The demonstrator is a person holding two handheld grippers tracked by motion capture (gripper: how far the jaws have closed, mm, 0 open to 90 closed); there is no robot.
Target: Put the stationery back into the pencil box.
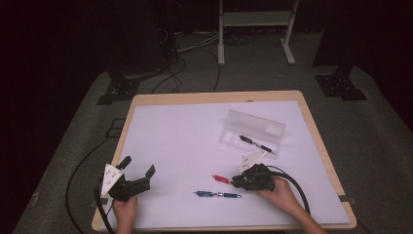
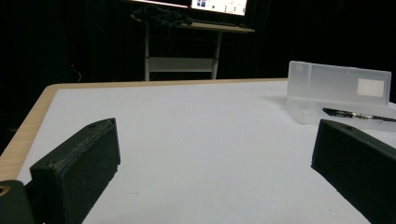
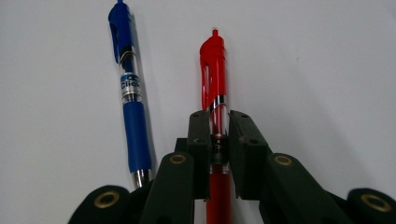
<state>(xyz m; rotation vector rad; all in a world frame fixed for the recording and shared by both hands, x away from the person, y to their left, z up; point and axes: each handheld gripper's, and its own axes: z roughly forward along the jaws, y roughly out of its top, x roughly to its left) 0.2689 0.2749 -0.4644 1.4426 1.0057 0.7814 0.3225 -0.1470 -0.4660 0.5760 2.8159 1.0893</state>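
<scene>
Red pen lies on the white surface, and we see our right tool pinching its barrel, the blue pen just beside it. Our left tool hovers spread wide near the surface's left edge, well apart from the clear case holding a black pen.

Lab: dark room, cables, monitor.
</scene>
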